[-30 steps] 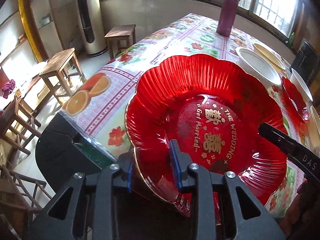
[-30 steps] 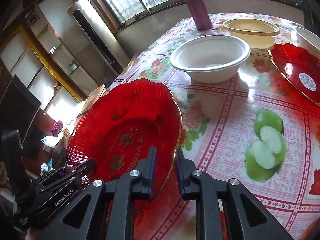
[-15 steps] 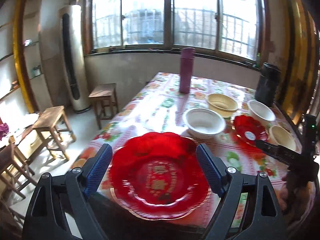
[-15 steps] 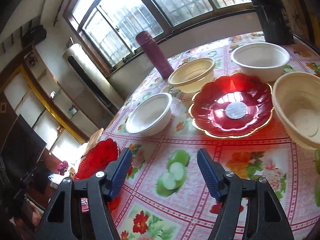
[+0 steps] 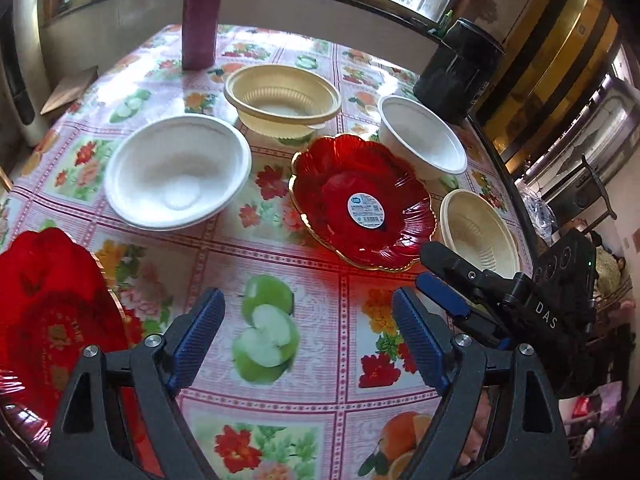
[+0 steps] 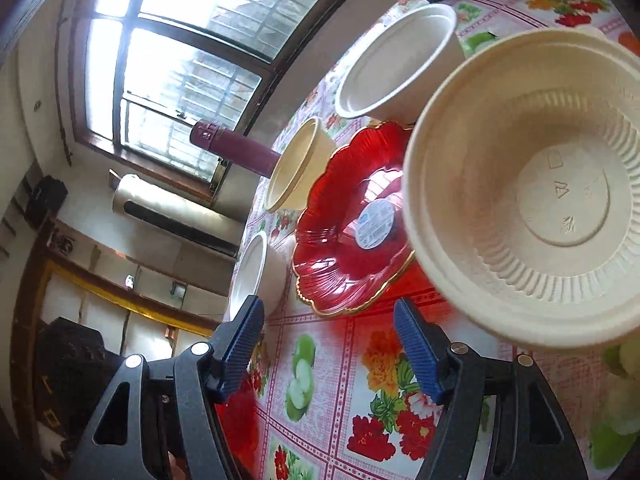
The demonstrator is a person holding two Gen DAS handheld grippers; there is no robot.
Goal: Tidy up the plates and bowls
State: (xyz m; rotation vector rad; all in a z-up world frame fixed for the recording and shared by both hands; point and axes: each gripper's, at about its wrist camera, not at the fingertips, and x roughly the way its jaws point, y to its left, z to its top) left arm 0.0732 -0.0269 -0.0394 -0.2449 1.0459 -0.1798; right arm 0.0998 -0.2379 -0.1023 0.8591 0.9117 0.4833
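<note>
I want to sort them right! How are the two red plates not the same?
The middle plate has a white sticker in its centre; the near plate has gold writing instead. The middle plate sits among the bowls; the near plate lies at the table's edge. Both are shiny red with wavy, gold-trimmed rims.

We are in the dining room of a lived-in home. Our counter (image 5: 280, 280) wears a glossy oilcloth printed with flowers and cut fruit, set with disposable bowls (image 5: 176, 172) and a red scalloped plate (image 5: 360, 204) with a gold rim. A maroon flask (image 5: 200, 12) stands before barred windows (image 6: 180, 60). A floor-standing air conditioner (image 6: 172, 216) lines the wall we face, and a dark cylindrical appliance (image 5: 456, 68) sits at the counter's far corner.
</note>
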